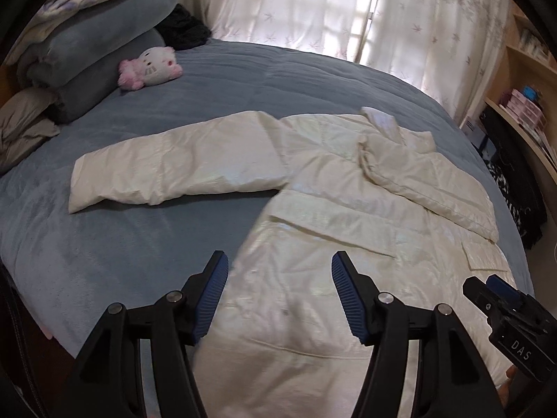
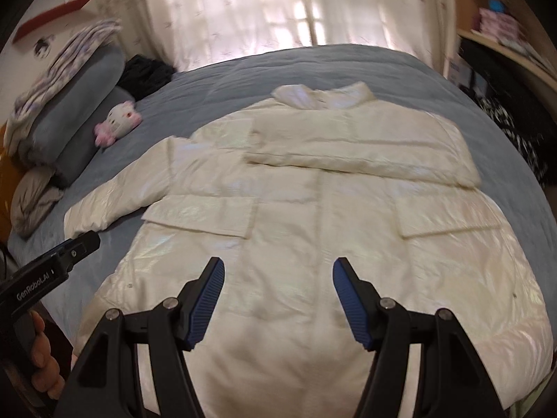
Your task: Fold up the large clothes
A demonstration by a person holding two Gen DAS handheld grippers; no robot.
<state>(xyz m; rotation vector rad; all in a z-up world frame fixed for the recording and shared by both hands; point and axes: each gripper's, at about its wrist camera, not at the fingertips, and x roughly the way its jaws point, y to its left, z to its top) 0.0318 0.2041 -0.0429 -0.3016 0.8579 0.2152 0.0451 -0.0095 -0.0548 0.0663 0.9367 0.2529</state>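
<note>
Far to the left of the left gripper (image 1: 279, 292), a stack of bedding (image 1: 87, 35) is seen at the head of the bed (image 1: 122, 244): two blue-grey pillows are counted, with one flowered quilt on top and a grey crumpled cloth below. One pink and white plush toy (image 1: 149, 67) lies just beside the pillows, well ahead and left of the jaws, and one dark bundle (image 1: 184, 31) sits behind it. None of these touches the garment.

One white padded jacket (image 1: 313, 244) is spread front up on the blue cover, directly ahead of and under both grippers. Its one outstretched sleeve (image 1: 174, 170) reaches ahead-left of the left gripper; the other sleeve (image 2: 362, 160) is laid folded across the chest, ahead of the right gripper (image 2: 278, 292). Two pocket flaps are counted, one on either side of the right gripper's line.

The left gripper's jaws are held apart over the jacket's edge, with nothing pinched between the blue pads. The right gripper's jaws are likewise parted above the jacket's middle, holding nothing. A hand (image 2: 45, 355) is seen on the left gripper's handle in the right wrist view.

Two curtains (image 1: 348, 10) hang beyond the bed, and to the far right shelves (image 1: 522, 104) with boxes are seen.
</note>
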